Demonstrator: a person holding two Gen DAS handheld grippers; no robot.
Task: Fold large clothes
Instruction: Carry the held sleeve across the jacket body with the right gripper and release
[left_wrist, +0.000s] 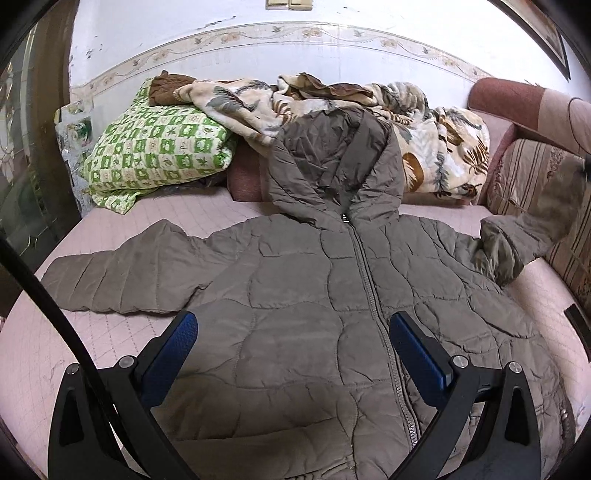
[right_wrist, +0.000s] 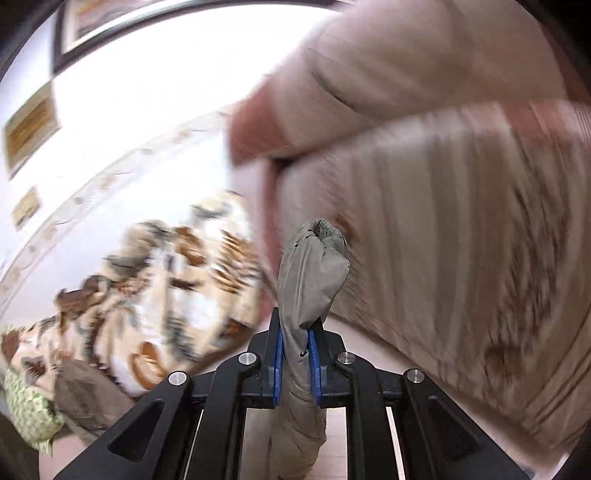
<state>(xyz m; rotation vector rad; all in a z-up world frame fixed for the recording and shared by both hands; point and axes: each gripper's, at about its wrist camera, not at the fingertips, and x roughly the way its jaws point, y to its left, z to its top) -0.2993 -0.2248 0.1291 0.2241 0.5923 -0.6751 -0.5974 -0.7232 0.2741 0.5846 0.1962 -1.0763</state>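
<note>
We see a big grey puffy jacket lying flat on a pink bed cover, front side up, with its zipper closed down the middle. Its hood leans up against a leafy blanket at the back. One sleeve lies straight out to the left in the left wrist view. The other sleeve is lifted and bent, up by a striped cushion.

Our left tongs hang over the lower part of the jacket with the two blue pads spread wide apart — nothing is between them.

Our right tongs are pressed together on the end of that lifted sleeve. The grey cloth sticks out past the tips and also hangs down below them. This view is blurry — we can make out the striped cushion close behind.

A green checked pillow sits at the back left, beside the blanket.
</note>
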